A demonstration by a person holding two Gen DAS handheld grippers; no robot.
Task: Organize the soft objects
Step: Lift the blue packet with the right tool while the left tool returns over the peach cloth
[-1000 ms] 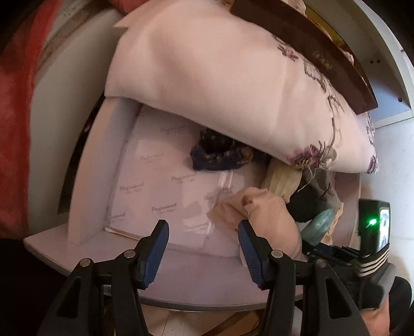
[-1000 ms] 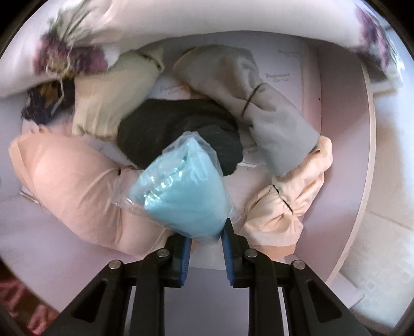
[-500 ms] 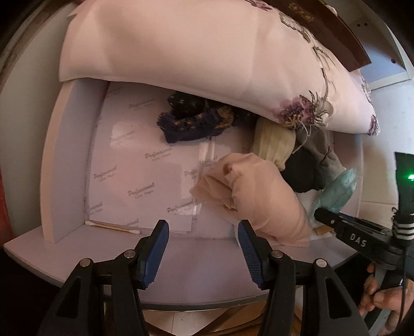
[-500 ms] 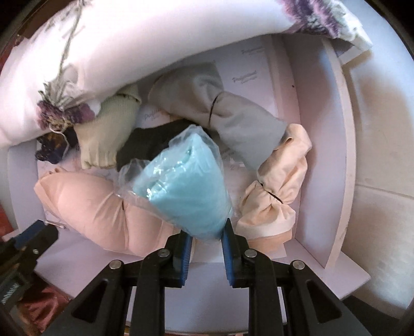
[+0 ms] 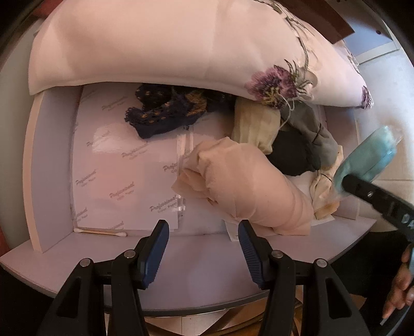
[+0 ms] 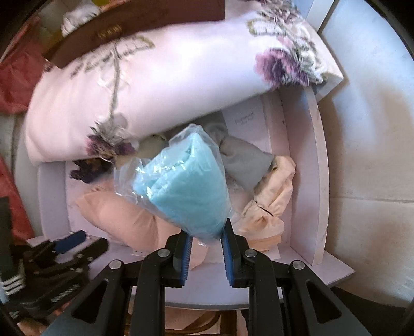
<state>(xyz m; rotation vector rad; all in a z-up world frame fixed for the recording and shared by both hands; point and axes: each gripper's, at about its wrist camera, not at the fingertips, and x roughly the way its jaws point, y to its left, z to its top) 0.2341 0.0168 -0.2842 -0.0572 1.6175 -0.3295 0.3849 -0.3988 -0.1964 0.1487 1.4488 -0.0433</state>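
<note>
My right gripper (image 6: 206,236) is shut on a light blue cloth in a clear plastic bag (image 6: 185,183), lifted above the open white drawer (image 6: 318,165). From the left wrist view the same bag (image 5: 367,161) hangs at the right, held by the right gripper (image 5: 344,184). My left gripper (image 5: 203,239) hangs open and empty over the drawer's front edge, just left of a peach rolled cloth (image 5: 248,181). Also in the drawer lie a dark blue patterned cloth (image 5: 165,113), a cream roll (image 5: 254,126), a black cloth (image 5: 289,155), a grey tied roll (image 6: 245,165) and a pale peach tied bundle (image 6: 269,204).
A pink floral pillow (image 5: 160,44) overhangs the drawer's back. A dark brown board (image 6: 134,23) lies on the pillow. Printed liner paper (image 5: 116,175) covers the bare left half of the drawer floor. A cotton swab (image 5: 101,232) lies at its front left corner. A person's hand (image 5: 398,287) shows at lower right.
The right gripper has risen with the bagged blue cloth, out of the pile and above the drawer. The left gripper has shifted over the drawer, so more of its floor shows.
</note>
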